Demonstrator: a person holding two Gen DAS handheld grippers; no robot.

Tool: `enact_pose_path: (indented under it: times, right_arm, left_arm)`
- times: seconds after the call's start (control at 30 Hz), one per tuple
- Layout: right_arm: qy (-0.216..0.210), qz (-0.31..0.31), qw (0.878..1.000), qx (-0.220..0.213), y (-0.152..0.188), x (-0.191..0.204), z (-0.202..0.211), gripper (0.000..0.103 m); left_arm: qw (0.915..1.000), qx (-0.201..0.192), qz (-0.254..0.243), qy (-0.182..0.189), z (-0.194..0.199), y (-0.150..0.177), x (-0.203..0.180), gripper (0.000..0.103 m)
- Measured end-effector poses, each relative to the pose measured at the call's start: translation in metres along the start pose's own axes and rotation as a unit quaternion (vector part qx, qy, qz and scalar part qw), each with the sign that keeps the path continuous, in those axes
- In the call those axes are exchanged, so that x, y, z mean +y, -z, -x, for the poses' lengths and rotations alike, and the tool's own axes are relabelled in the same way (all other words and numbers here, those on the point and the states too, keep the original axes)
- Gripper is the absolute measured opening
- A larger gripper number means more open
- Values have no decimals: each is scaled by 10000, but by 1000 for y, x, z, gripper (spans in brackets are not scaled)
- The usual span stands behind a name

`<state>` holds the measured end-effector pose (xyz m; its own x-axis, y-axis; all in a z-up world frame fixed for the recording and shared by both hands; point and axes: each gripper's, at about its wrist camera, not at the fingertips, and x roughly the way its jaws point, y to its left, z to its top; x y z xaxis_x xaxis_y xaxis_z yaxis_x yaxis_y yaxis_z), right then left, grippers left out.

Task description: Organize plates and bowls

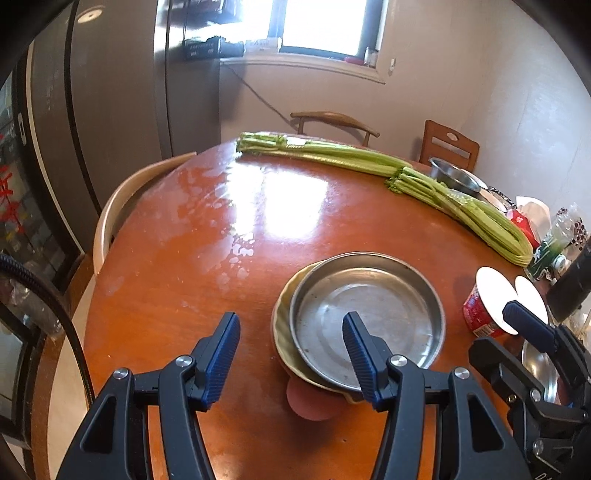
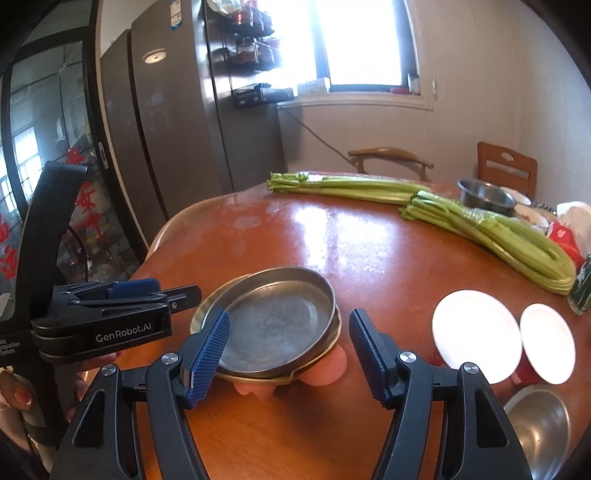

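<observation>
A round, shallow steel plate [image 1: 369,317] sits nested on a pale yellow scalloped plate [image 1: 282,325] (offset leftward). Above it, both the left gripper [image 1: 291,354] and right gripper [image 2: 290,350] hold their jaws wide, empty.

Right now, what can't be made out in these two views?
- Pink thing under the stacked plates: mostly hidden by them, both views.
- Steel bowl: cut off by the right wrist view's edge.
- White lids: glare wipes out any print.
- Window: overexposed.
</observation>
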<state>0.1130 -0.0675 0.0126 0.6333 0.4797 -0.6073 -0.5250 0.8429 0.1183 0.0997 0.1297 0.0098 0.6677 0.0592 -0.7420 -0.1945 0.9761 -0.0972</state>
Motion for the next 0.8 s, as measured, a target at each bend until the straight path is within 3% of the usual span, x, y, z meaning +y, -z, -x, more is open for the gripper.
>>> enact_pose_path:
  times: [0.8]
  right_arm:
    - [501, -373, 9959, -647, 8, -46, 93, 76]
  left_arm:
    - [9969, -380, -624, 287, 48, 16, -76, 60]
